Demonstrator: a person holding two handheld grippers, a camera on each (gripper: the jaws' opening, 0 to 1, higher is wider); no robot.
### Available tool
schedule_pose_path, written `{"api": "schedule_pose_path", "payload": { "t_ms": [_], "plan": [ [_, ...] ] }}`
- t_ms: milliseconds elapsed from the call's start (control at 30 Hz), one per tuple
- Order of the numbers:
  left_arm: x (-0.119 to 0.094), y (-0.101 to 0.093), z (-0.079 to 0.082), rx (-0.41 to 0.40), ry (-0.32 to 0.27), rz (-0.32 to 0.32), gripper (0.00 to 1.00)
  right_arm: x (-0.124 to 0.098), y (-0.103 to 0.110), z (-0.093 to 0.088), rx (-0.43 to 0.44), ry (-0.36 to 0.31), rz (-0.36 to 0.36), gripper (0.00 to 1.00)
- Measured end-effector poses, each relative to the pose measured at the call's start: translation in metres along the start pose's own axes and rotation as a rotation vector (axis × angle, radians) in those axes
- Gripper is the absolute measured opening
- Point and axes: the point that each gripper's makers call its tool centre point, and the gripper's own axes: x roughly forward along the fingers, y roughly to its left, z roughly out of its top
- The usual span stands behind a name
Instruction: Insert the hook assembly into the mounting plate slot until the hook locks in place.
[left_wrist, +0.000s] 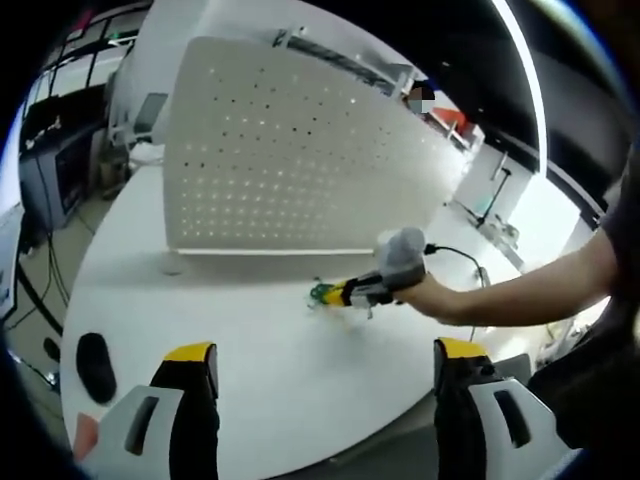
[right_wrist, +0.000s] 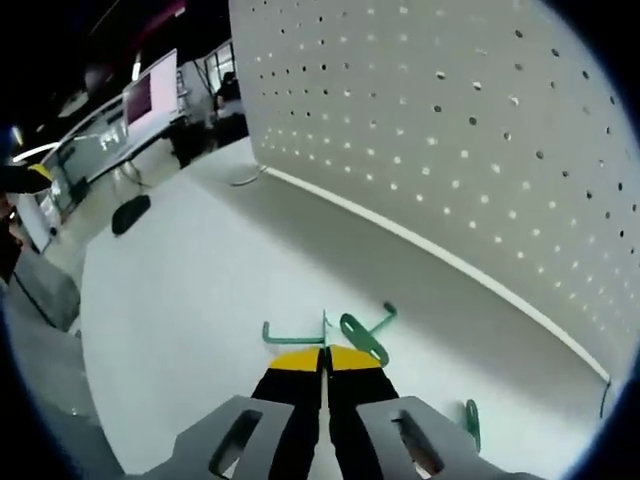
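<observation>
Nearest the lens in the right gripper view, the right gripper (right_wrist: 326, 352) has its yellow-tipped jaws pressed together over the white worktop (right_wrist: 180, 300), with the green hook assembly (right_wrist: 362, 338) lying just beyond the tips; whether a thin part of it is pinched between them I cannot tell. A second small green piece (right_wrist: 470, 422) lies on the worktop off to the right. In the left gripper view, the left gripper (left_wrist: 325, 352) hovers with its jaws spread wide and nothing between them, well back from the work.

The mounting plate (left_wrist: 290, 150), a white perforated panel, stands upright on the worktop, and the hook assembly (left_wrist: 325, 293) sits on the surface in front of it, apart from the panel. So by my reading the task is barely begun: the hook is at best being picked up, and lifting, lining up with a slot and pushing home until it locks all remain.

No brand, label or writing is readable.
</observation>
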Motion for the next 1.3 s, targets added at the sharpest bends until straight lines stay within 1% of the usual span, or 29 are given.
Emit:
{"api": "schedule_pose_path", "payload": {
  "t_ms": [167,267,467,967,1100,1200,1300],
  "plan": [
    [-0.001,-0.001,0.0,0.001,-0.002,0.0,0.91,-0.002,0.0,0.001,-0.007,-0.002,-0.002,0.0],
    [-0.001,-0.001,0.0,0.0,-0.003,0.0,0.91,-0.005,-0.002,0.007,0.001,-0.018,-0.009,0.0],
    [-0.001,-0.003,0.0,0.002,-0.005,-0.001,0.91,-0.007,-0.001,0.008,0.002,-0.013,0.002,0.0],
    [-0.004,-0.009,0.003,0.016,-0.021,-0.009,0.91,-0.027,-0.003,0.022,-0.001,-0.047,-0.003,0.0],
    [-0.006,-0.013,0.004,0.022,-0.028,-0.01,0.91,-0.034,-0.001,0.024,-0.003,-0.052,0.0,0.0],
    [-0.008,-0.015,0.005,0.022,-0.032,-0.012,0.91,-0.039,-0.001,0.021,-0.015,-0.043,0.0,0.0],
    [-0.011,-0.015,0.006,0.031,-0.036,-0.013,0.91,-0.047,-0.001,0.022,0.003,-0.049,0.009,0.0]
  ]
}}
